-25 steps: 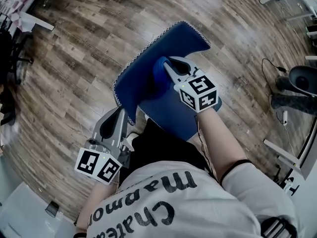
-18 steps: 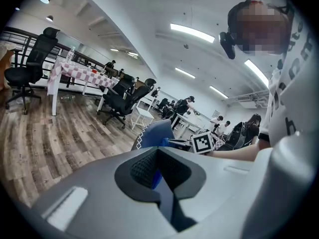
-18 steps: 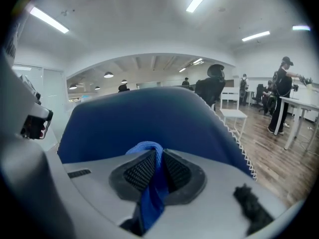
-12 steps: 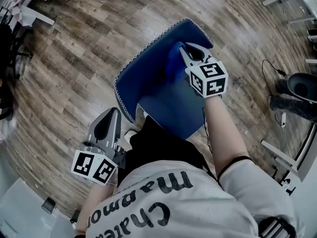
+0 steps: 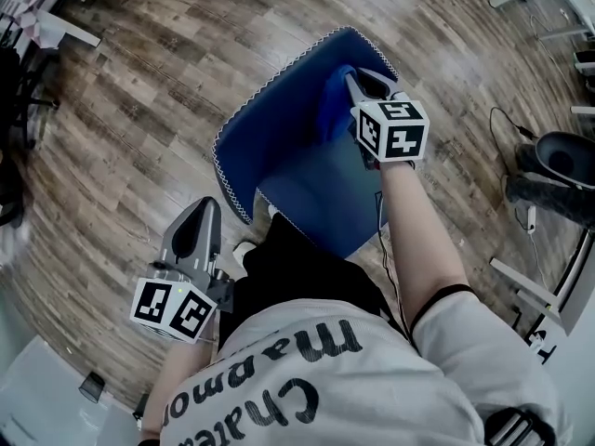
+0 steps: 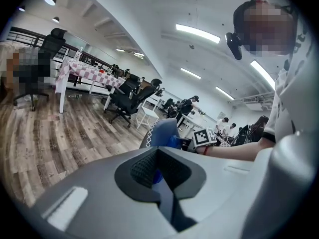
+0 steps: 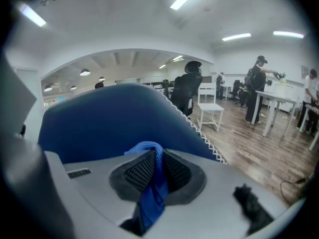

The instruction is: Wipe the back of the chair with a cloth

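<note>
On the wooden floor point(image 5: 130, 110) in front of me stands the blue chair point(image 5: 279, 142). My right gripper point(image 5: 361, 84) is up near the top edge of the chair's back. Its jaws are squeezed tight on the blue cloth point(image 5: 335, 108), and the cloth lies against the chair back. In the right gripper view I see the cloth point(image 7: 152, 183) pinched between the two black pads, with the chair point(image 7: 99, 123) just behind it. My left gripper point(image 5: 200, 221) is down low by my left side, over the floor and well apart from the chair. Its jaws are closed together and hold nothing.
</note>
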`<action>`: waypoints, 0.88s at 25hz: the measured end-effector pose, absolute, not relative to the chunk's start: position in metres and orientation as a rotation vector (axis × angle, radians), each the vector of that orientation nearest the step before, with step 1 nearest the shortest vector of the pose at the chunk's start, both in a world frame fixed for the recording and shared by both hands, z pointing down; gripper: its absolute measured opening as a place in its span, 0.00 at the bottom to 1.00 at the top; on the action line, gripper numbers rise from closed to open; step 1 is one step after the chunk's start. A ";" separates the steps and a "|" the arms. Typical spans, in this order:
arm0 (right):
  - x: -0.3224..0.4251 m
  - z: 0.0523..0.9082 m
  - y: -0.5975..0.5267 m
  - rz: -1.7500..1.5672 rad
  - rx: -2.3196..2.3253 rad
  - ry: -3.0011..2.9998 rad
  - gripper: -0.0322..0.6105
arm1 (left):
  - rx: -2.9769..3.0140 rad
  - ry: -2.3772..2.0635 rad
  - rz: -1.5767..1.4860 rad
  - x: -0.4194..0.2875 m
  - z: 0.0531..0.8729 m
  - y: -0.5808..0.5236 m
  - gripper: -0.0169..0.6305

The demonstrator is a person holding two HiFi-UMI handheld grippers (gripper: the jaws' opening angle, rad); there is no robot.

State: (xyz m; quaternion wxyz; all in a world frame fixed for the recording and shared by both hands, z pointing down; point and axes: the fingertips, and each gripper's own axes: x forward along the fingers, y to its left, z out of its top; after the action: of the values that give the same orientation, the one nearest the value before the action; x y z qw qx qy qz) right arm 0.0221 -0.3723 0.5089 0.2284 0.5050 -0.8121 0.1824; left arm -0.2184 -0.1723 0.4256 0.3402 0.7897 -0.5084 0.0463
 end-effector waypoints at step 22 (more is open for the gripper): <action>-0.163 0.499 -0.172 0.718 0.841 -2.559 0.13 | 2.043 -1.160 0.179 -0.207 0.456 -0.128 0.03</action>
State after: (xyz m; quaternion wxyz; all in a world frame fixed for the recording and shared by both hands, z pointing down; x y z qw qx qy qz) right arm -0.1627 -0.1722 0.4990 0.1760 0.2969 -0.9037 0.2535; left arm -0.2070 -0.1275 0.4563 0.3826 0.8011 -0.4549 0.0703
